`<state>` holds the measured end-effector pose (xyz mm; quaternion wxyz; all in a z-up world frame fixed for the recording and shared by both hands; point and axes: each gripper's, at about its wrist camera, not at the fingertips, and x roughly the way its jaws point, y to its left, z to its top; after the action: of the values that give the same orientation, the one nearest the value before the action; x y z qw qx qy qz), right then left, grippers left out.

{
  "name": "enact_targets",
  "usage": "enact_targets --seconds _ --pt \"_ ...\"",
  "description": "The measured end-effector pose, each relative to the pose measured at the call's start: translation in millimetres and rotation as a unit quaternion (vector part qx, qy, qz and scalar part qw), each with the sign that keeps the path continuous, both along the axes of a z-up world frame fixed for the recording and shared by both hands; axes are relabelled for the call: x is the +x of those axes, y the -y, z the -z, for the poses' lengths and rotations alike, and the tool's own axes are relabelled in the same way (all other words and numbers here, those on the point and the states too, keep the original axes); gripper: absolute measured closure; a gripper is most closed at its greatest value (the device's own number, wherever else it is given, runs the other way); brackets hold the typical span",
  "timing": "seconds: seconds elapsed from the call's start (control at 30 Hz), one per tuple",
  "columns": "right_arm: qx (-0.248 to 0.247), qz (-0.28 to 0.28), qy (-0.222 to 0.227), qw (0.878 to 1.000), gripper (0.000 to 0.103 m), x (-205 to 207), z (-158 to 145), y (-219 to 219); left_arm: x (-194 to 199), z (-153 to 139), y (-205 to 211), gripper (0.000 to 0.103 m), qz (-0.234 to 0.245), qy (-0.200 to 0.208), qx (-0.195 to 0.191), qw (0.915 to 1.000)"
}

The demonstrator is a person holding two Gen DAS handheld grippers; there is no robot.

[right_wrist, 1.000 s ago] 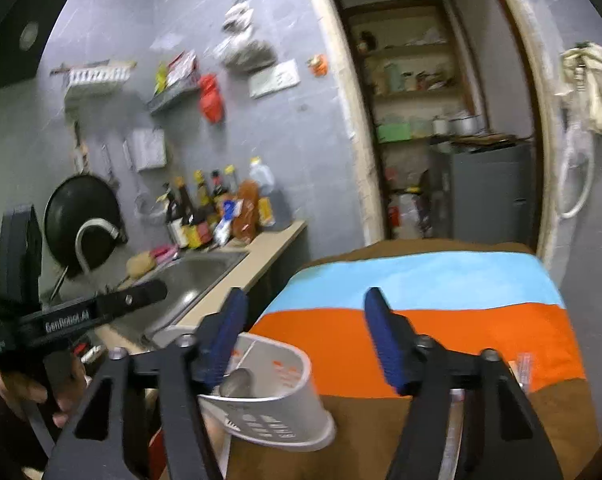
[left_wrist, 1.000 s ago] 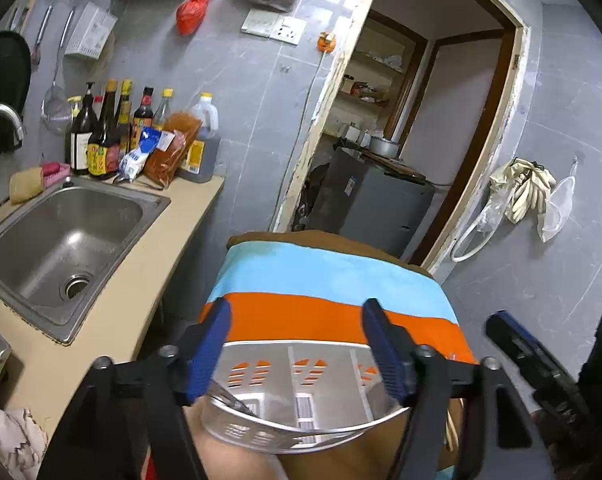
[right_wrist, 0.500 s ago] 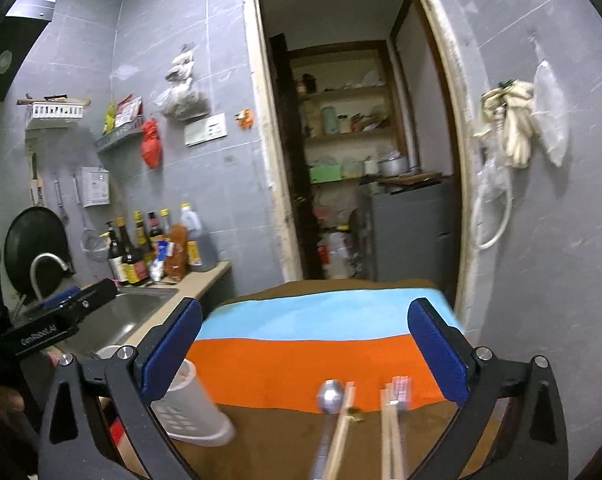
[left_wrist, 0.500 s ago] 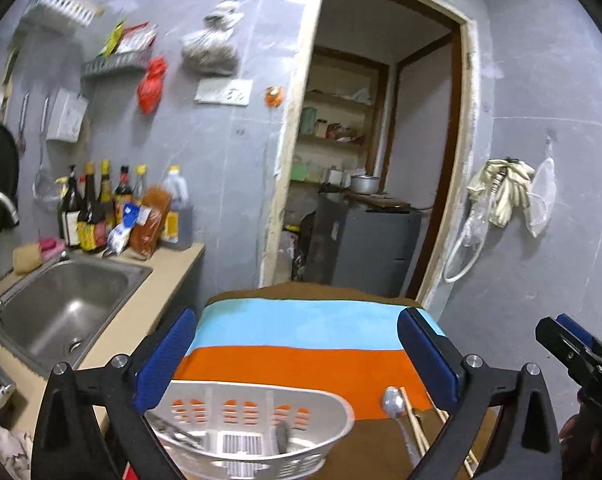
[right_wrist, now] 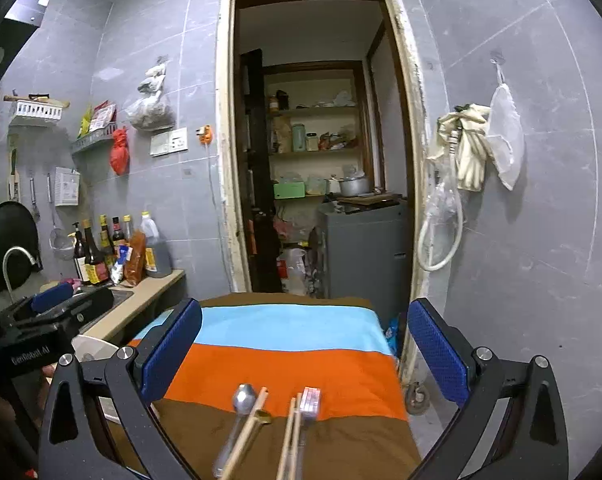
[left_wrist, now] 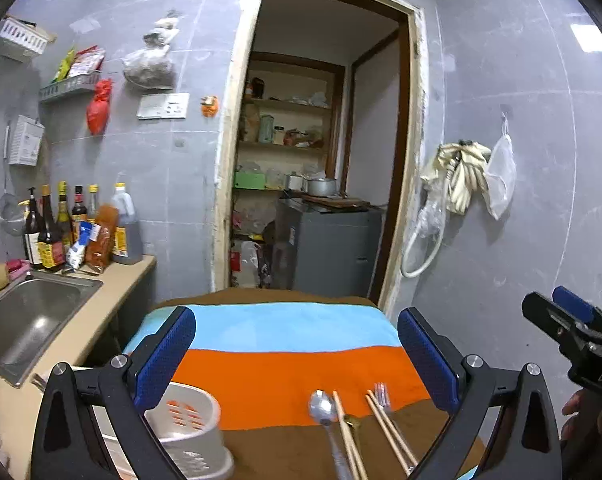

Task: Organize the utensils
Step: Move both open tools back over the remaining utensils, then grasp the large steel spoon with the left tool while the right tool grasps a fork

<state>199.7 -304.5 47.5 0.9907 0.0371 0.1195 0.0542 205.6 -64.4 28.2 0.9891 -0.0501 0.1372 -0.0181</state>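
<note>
Utensils lie on a striped cloth [left_wrist: 285, 376] of blue, orange and brown bands, all near the lower edge of both wrist views. A metal spoon [left_wrist: 321, 406] rests bowl-forward beside one chopstick pair [left_wrist: 347, 428]; a second chopstick pair [left_wrist: 389, 424] lies just right of it, with a fork [left_wrist: 382, 392] alongside, tines forward. In the left wrist view these sit between and below the spread fingers of the left gripper [left_wrist: 297, 360], nearer its right finger, untouched. A white slotted utensil basket [left_wrist: 189, 420] stands on the cloth's left side, partly behind the left finger. The left gripper is spread wide and holds nothing. The right gripper [right_wrist: 301, 360] is likewise spread wide and empty, with spoon [right_wrist: 243, 396], chopsticks [right_wrist: 291, 436] and fork [right_wrist: 311, 400] lying between and below its fingers, slightly blurred. The sink counter [left_wrist: 113, 292] runs along the left.
</note>
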Motion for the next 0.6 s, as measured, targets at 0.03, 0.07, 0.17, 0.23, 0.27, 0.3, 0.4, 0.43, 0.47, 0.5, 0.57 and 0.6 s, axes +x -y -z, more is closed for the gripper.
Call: enact_targets --seconds 0.03,0.07,0.17,0.23,0.27,0.3,0.4,0.43,0.47,0.5,0.57,0.6 --pt "0.001 0.000 -0.001 1.000 0.002 0.4 1.6 5.5 2.1 2.9 6.5 0.001 0.001 -0.003 0.002 1.0000" --pt "0.001 0.000 -0.003 1.000 0.002 2.0 3.6 11.1 3.4 4.8 10.4 0.001 0.002 -0.005 0.004 1.0000" --pt "0.002 0.000 -0.011 1.000 0.002 8.3 12.9 23.9 8.5 14.5 27.0 0.001 0.002 -0.016 0.009 0.9998" --pt "0.004 -0.001 -0.020 1.000 0.002 13.4 20.1 32.1 12.5 21.9 34.2 0.001 0.002 -0.028 0.011 0.9995" --pt "0.007 -0.004 -0.025 1.000 0.002 16.4 25.0 37.1 13.3 24.8 36.7 0.001 0.001 -0.033 0.011 0.9994" --pt "0.009 -0.005 -0.031 0.999 0.002 18.9 28.9 40.7 16.5 29.4 39.1 0.001 0.001 -0.043 0.009 0.9990" --pt "0.018 -0.012 -0.050 0.998 0.002 29.1 44.1 52.0 28.5 42.3 42.0 0.001 0.004 -0.077 0.000 0.9970" --pt "0.022 -0.015 -0.060 0.998 0.002 34.1 51.6 56.2 33.6 47.6 41.9 0.001 0.009 -0.092 -0.006 0.9957" --pt "0.023 -0.017 -0.065 0.997 0.002 37.0 56.6 57.8 38.3 52.1 41.2 0.001 0.011 -0.104 -0.011 0.9944" --pt "0.024 -0.019 -0.072 0.997 0.002 40.1 62.6 59.9 41.9 56.4 40.6 0.001 0.011 -0.113 -0.015 0.9934" --pt "0.029 -0.026 -0.087 0.995 0.002 49.1 76.5 63.2 49.6 65.1 38.8 0.001 0.012 -0.126 -0.025 0.9916" --pt "0.030 -0.028 -0.092 0.995 0.002 52.1 82.0 64.0 53.6 70.0 37.7 0.001 0.011 -0.134 -0.029 0.9906"
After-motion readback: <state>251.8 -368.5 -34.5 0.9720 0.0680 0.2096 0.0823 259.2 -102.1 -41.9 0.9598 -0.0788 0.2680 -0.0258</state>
